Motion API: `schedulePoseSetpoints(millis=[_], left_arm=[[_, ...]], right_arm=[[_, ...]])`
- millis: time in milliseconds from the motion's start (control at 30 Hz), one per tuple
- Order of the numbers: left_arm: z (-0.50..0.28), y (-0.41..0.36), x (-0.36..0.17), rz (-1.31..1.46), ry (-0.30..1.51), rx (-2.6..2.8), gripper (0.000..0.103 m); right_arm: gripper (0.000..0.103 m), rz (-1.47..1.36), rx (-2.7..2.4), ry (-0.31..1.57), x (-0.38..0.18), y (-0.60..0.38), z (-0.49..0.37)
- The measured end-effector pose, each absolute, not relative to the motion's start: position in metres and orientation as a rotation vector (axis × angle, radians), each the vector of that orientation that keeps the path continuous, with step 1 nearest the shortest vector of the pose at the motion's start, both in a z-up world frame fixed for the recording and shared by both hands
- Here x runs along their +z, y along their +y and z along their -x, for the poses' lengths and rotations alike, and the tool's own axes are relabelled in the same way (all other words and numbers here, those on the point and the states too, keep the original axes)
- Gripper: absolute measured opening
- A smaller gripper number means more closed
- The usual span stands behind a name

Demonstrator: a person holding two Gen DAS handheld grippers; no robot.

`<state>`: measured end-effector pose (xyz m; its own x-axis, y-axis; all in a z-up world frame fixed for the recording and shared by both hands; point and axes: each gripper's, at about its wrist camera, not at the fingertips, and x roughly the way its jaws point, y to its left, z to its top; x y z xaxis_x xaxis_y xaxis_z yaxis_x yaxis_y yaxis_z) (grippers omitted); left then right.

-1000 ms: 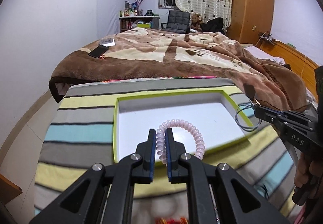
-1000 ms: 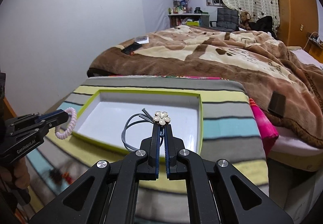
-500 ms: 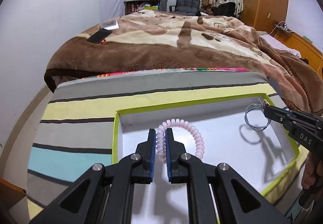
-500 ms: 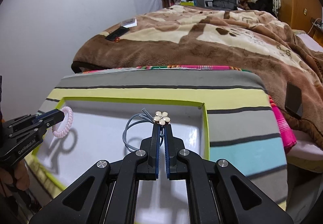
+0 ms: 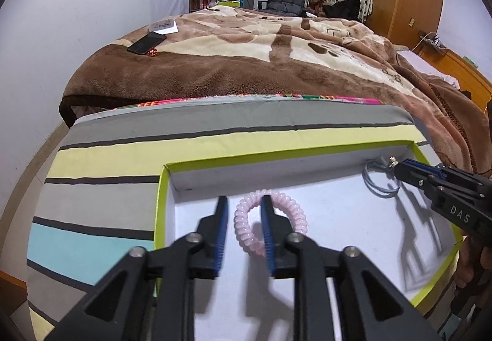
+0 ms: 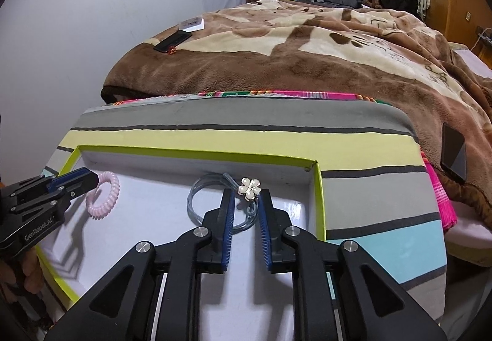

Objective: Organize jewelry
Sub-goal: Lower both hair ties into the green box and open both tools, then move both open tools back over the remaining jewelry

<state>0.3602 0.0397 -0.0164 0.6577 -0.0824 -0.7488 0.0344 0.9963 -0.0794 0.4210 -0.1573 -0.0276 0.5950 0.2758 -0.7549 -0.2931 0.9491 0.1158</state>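
Note:
A pink spiral hair tie lies on the white floor of a shallow green-rimmed tray, between the tips of my open left gripper. It also shows in the right wrist view. A grey elastic hair tie with a pearly flower charm lies in the tray near its far right corner, at the tips of my open right gripper. The right gripper also shows at the right of the left wrist view, and the left gripper shows in the right wrist view.
The tray sits on a striped grey, yellow and blue surface. Behind it is a bed with a brown blanket, with a phone and a white box on it. Another phone lies at the blanket's right edge.
Both grippers came down into the tray and opened. The pink spiral tie and the grey flower tie left the jaws and now lie on the tray floor.

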Motion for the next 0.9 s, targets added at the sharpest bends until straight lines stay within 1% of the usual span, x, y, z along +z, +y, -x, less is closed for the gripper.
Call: schedulePoseSetpoints(millis=[100,267,467,900], left_arm=[[-0.352,0.042,-0.007,0.071,0.825,-0.067,0.025],[-0.322,0.04,0.016,0.066,0.761,-0.081,0.025],[-0.272,0.034,0.039,0.066,0.694,-0.097,0.025],[-0.169,0.027,0.044,0.086,0.651,-0.113,0.025]], right_arm=[[0.024,0.012,0.335,0.861,-0.022,-0.159,-0.415],[0.024,-0.001,0.349,0.816,-0.004,-0.165,-0.386],[0.024,-0.002,0.383,0.753,0.018,-0.171,-0.326],[0.024,0.025,0.434,0.664,0.036,-0.182,-0.207]])
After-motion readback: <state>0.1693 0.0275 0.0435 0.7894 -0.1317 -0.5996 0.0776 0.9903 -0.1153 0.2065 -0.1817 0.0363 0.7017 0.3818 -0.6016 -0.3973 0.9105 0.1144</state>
